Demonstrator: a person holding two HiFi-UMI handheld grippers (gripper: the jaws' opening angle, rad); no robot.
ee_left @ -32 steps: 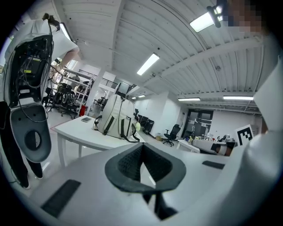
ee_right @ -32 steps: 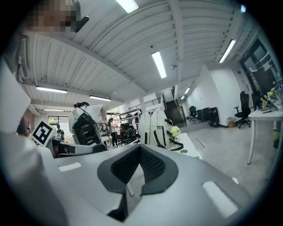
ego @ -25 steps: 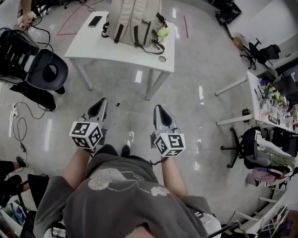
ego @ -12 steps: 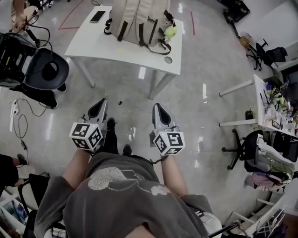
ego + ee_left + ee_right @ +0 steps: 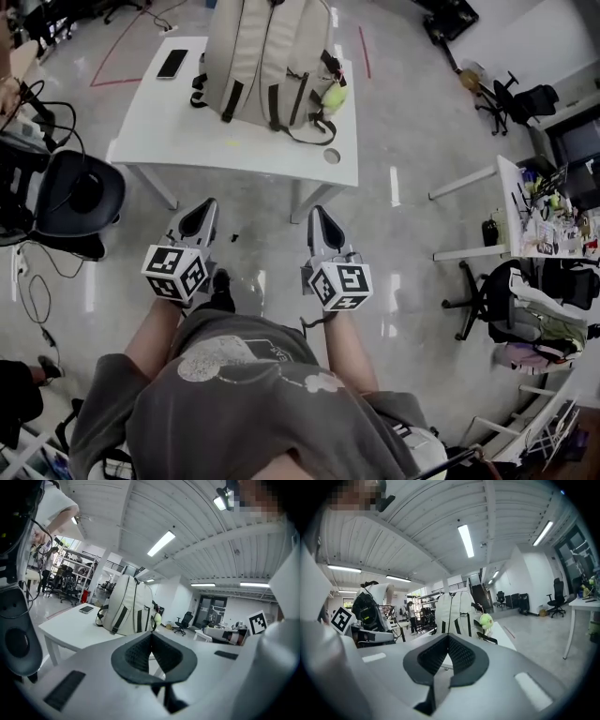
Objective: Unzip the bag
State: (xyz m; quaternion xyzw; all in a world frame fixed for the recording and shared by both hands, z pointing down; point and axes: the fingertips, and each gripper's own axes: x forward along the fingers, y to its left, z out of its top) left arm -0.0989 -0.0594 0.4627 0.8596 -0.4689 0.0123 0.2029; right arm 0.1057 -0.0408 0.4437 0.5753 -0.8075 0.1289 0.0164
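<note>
Held left tool (image 5: 200,214) and right tool (image 5: 319,217) side by side above floor (image 5: 412,234), short of white tabletop (image 5: 178,131), both pointed toward it. Saw both tools pinched fully together, nothing between jaws. Found beige bag (image 5: 267,56) standing upright toward far edge of tabletop, well apart from both tools. Spotted phone (image 5: 172,64) lying left of bag, green toy (image 5: 331,95) hanging at bag's right side.

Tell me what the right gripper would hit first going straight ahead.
Probably the beige backpack on the white table, though the table's near edge might come first; depth is unclear.
</note>
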